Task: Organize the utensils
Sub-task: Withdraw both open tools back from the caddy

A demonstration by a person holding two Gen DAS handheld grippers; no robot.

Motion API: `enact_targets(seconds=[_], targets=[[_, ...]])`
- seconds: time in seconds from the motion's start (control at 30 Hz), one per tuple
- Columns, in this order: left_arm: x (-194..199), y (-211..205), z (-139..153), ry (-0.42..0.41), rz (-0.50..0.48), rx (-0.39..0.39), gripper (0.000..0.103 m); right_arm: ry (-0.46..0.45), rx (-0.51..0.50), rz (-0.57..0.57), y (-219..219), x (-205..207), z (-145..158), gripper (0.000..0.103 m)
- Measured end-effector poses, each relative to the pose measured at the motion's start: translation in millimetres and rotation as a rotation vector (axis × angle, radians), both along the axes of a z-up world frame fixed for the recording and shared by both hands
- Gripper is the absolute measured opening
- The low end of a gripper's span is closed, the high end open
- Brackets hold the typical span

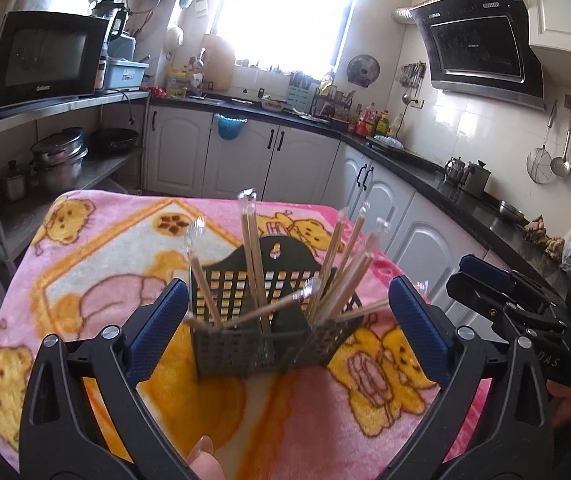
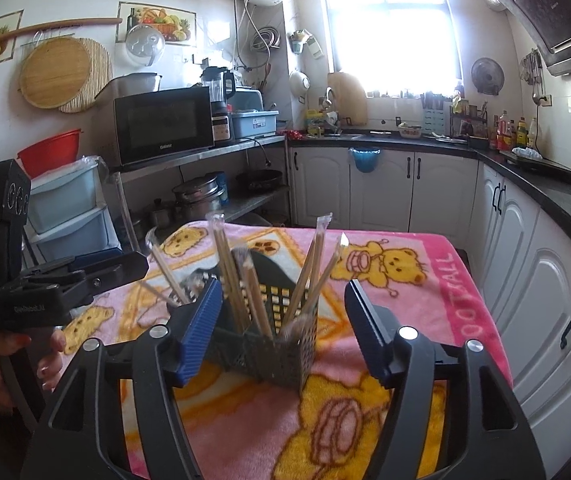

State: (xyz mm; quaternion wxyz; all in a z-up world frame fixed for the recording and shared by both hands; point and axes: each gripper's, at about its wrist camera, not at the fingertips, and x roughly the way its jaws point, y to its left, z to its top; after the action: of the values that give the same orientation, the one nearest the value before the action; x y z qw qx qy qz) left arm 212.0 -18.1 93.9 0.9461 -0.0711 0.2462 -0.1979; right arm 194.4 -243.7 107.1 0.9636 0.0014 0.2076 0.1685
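1. The left gripper is hovering just in front of the basket, its jaws standing wide apart and gripping nothing.
2. The right gripper is hanging on the other side of the basket, its jaws likewise spread wide and empty.
3. The basket is sitting near the middle of the table on a pink bear-print blanket, probably so it stays within easy reach of both hands.
4. Wrapped chopsticks are standing in the basket's compartments, leaning outward at different angles; none seems to be lying loose on the blanket, so the sorting looks close to finished.
5. Readable writing is sparse: the microwave is showing "Galanz", and large letters are running along the blanket's right edge, partly cut off, so I cannot tell the word.
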Motion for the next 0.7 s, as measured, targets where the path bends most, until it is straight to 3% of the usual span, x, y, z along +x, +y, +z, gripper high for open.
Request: enact_targets(seconds=[0.7], targets=[[-41.6, 22.0, -47.6, 0.081, 0.053, -0.019, 0.092, 0.053, -0.027, -0.022, 8.5, -39.5, -55.2, 0.081]])
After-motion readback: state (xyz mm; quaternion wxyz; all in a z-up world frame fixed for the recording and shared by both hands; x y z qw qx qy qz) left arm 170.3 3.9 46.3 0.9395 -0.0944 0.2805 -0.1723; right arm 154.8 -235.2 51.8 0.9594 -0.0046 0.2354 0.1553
